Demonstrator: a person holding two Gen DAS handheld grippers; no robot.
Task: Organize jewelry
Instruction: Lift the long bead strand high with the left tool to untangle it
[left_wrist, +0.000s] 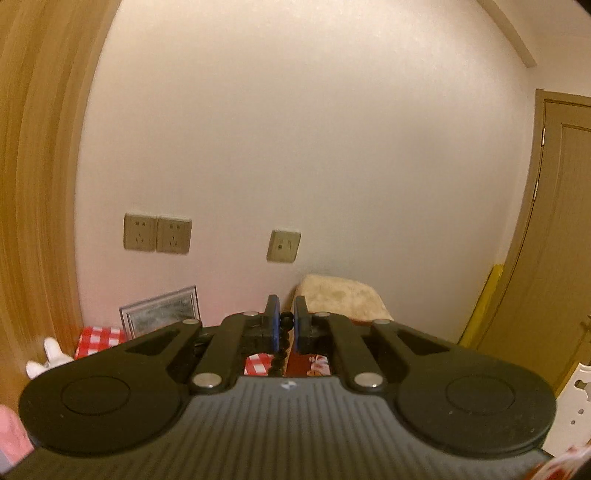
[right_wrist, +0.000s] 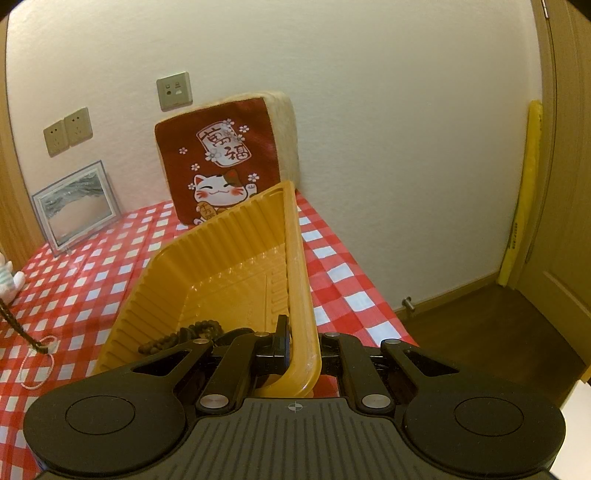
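My left gripper (left_wrist: 287, 321) is shut on a string of black beads (left_wrist: 279, 356), raised high and facing the wall; the beads hang down below its blue pads. In the right wrist view the same dark strand (right_wrist: 14, 325) dangles at the left edge, its lower end at the tablecloth. My right gripper (right_wrist: 303, 336) is shut on the right rim of a yellow ribbed plastic tray (right_wrist: 221, 251), which is tilted up on its side. Dark bead jewelry (right_wrist: 195, 332) lies in the tray's low near corner.
A red-and-white checked tablecloth (right_wrist: 332, 258) covers the table, whose right edge drops to a dark floor. A lucky-cat cushion (right_wrist: 221, 158) and a picture frame (right_wrist: 74, 206) lean on the wall. A red-white cord (right_wrist: 37, 369) and a plush toy (right_wrist: 9, 280) lie at the left.
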